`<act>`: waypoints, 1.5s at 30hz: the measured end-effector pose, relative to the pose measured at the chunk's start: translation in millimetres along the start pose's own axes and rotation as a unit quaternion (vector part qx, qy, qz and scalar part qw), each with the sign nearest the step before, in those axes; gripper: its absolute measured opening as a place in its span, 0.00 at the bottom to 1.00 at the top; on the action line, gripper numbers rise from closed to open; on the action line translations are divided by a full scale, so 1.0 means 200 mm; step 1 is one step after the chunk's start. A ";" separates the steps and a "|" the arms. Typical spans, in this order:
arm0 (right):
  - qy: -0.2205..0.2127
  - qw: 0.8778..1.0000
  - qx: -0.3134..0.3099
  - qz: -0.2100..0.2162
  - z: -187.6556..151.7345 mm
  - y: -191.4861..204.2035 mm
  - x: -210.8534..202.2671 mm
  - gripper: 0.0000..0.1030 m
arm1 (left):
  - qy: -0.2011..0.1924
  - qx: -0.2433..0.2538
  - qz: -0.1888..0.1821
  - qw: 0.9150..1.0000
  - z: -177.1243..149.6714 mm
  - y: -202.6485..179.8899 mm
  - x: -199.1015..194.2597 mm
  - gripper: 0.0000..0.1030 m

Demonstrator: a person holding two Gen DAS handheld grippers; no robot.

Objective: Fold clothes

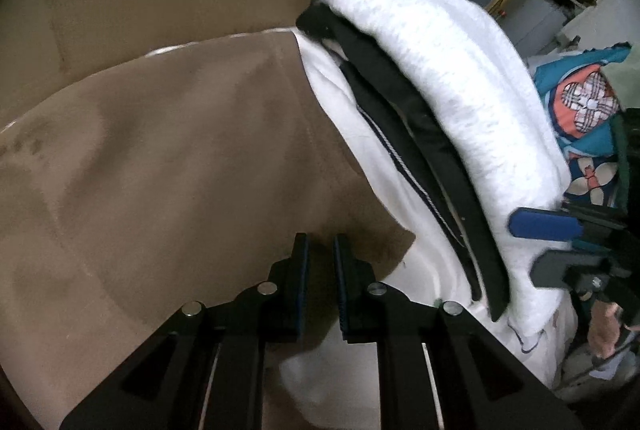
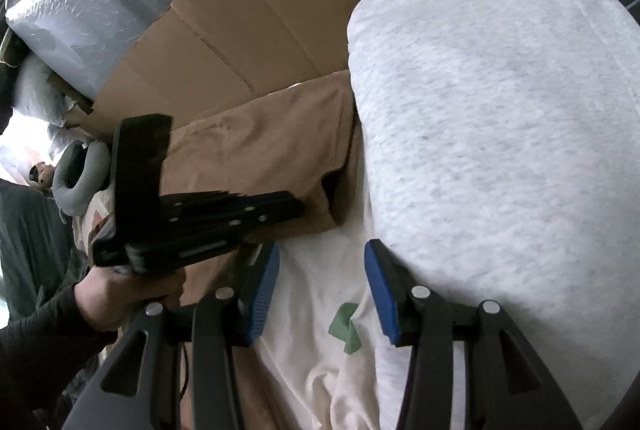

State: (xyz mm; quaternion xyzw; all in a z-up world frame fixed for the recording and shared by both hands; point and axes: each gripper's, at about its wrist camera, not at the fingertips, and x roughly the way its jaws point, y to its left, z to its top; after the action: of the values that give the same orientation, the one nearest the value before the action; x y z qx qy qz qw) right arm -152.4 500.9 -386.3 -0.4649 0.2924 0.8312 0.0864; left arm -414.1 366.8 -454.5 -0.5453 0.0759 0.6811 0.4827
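Nearest, in the left wrist view, the left tool (image 1: 321,254) hovers over a tan garment (image 1: 160,158), its blue-padded fingers nearly pressed together with only a narrow gap and no cloth between them. In the right wrist view, the right tool (image 2: 322,290) stands partly spread, empty, above a cream garment (image 2: 316,350) bearing a small green mark (image 2: 346,326). Its right finger lies just beside the edge of a folded pale grey sweater (image 2: 492,134).

Beyond the tools, the sweater sits on top of a stack of folded clothes; under it show a black garment (image 1: 424,134) and the cream one. The tan garment lies flat beside the stack, apparently folded. A hand (image 2: 120,294) grips the left tool's handle. Farther back, flat brown cardboard (image 2: 240,42) stands behind the clothes.

The step seems to fall between folds: neither tool holds anything. The next move probably calls for lifting the tan garment onto the stack, or fetching another piece.
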 end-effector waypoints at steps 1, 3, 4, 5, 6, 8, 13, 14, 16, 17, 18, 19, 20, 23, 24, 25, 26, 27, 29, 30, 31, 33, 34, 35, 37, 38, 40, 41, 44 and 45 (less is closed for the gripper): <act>0.001 1.000 -0.002 0.001 0.00 0.00 0.00 0.41 | 0.003 0.004 -0.002 1.000 0.01 -0.01 0.02 0.11; 0.001 1.000 -0.005 0.004 0.00 -0.01 0.00 0.41 | 0.005 0.012 -0.004 1.000 0.02 -0.02 0.05 0.11; 0.001 1.000 -0.006 0.005 0.00 -0.01 -0.01 0.41 | 0.005 0.015 -0.003 1.000 0.02 -0.03 0.07 0.11; 0.001 1.000 -0.006 0.006 0.00 -0.01 -0.01 0.41 | 0.004 0.017 -0.003 1.000 0.03 -0.04 0.08 0.11; 0.001 1.000 -0.007 0.007 0.00 -0.01 -0.01 0.41 | 0.001 0.018 -0.002 1.000 0.04 -0.04 0.09 0.11; 0.002 1.000 -0.008 0.009 -0.01 -0.01 -0.01 0.41 | -0.006 0.020 -0.005 1.000 0.05 -0.05 0.10 0.11; 0.002 1.000 -0.010 0.013 -0.01 -0.01 0.00 0.41 | -0.015 0.050 0.011 0.999 0.04 -0.09 0.11 0.08; 0.002 1.000 -0.011 0.013 -0.02 -0.01 0.00 0.41 | -0.016 0.054 0.014 0.998 0.04 -0.10 0.11 0.06; 0.002 1.000 -0.012 0.014 -0.01 0.00 0.01 0.41 | -0.018 0.051 0.010 0.998 0.05 -0.10 0.10 0.02; 0.002 1.000 -0.012 0.015 -0.01 0.00 0.01 0.41 | -0.017 0.048 0.003 0.999 0.05 -0.10 0.10 0.01; 0.002 1.000 -0.012 0.015 -0.01 -0.01 0.00 0.41 | -0.016 0.045 -0.003 0.999 0.05 -0.11 0.11 0.00; 0.002 1.000 -0.011 0.015 -0.01 -0.01 0.01 0.41 | -0.013 0.045 -0.006 0.999 0.05 -0.11 0.12 0.00; 0.002 1.000 -0.009 0.016 -0.01 -0.01 0.01 0.41 | -0.009 0.047 -0.005 0.999 0.06 -0.12 0.13 0.00; 0.002 1.000 -0.005 0.016 -0.01 0.01 0.02 0.41 | 0.003 0.039 -0.010 0.999 0.07 -0.13 0.17 0.00; 0.001 1.000 -0.002 0.017 -0.01 0.01 0.02 0.41 | 0.003 0.028 -0.016 0.999 0.08 -0.12 0.16 0.00; -0.001 1.000 0.001 0.017 -0.01 0.01 0.02 0.41 | 0.003 0.018 -0.022 1.000 0.09 -0.11 0.15 0.00; -0.002 1.000 0.004 0.018 -0.01 0.01 0.02 0.41 | 0.000 0.012 -0.024 1.000 0.10 -0.11 0.11 0.00; -0.003 1.000 0.006 0.018 -0.01 0.01 0.01 0.41 | -0.006 0.012 -0.024 1.000 0.10 -0.11 0.07 0.00; -0.005 1.000 0.011 0.018 -0.01 0.01 0.01 0.41 | -0.010 0.024 -0.014 1.000 0.10 -0.11 -0.03 0.00; -0.006 1.000 0.012 0.018 0.00 0.01 0.01 0.41 | -0.010 0.029 -0.008 0.999 0.11 -0.11 -0.07 0.00; -0.008 1.000 0.014 0.017 0.00 0.01 0.01 0.41 | -0.009 0.032 0.000 0.999 0.11 -0.11 -0.11 0.00; -0.011 1.000 0.016 0.017 0.00 0.02 0.00 0.41 | -0.007 0.034 0.015 0.999 0.11 -0.09 -0.21 0.01; -0.013 1.000 0.016 0.017 0.00 0.03 0.00 0.41 | -0.008 0.032 0.022 0.999 0.10 -0.07 -0.26 0.06; -0.014 1.000 0.015 0.017 0.00 0.04 0.00 0.41 | -0.009 0.029 0.029 0.999 0.10 -0.05 -0.31 0.13; -0.018 1.000 0.007 0.015 0.00 0.06 -0.01 0.41 | -0.016 0.022 0.033 0.999 0.07 -0.03 -0.39 0.54; -0.021 1.000 0.005 0.015 0.00 0.07 -0.01 0.41 | -0.021 0.018 0.034 0.999 0.05 -0.02 -0.43 0.57; -0.026 1.000 0.002 0.015 0.00 0.10 -0.01 0.41 | -0.029 0.007 0.041 0.999 0.04 0.02 -0.50 0.57; -0.027 0.999 0.001 0.016 0.01 0.11 -0.01 0.41 | -0.030 -0.001 0.046 0.998 0.03 0.05 -0.54 0.57; -0.028 0.999 -0.003 0.020 0.00 0.15 -0.01 0.41 | -0.033 -0.021 0.056 0.998 0.01 0.10 -0.64 0.57; -0.026 0.999 -0.004 0.022 0.00 0.17 0.00 0.41 | -0.033 -0.026 0.059 0.997 0.00 0.11 -0.66 0.57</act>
State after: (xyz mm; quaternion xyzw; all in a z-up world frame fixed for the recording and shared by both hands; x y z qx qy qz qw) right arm -166.8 473.2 -371.9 -0.4368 0.2963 0.8461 0.0742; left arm -439.4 279.9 -356.2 -0.5291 0.0743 0.7279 0.4296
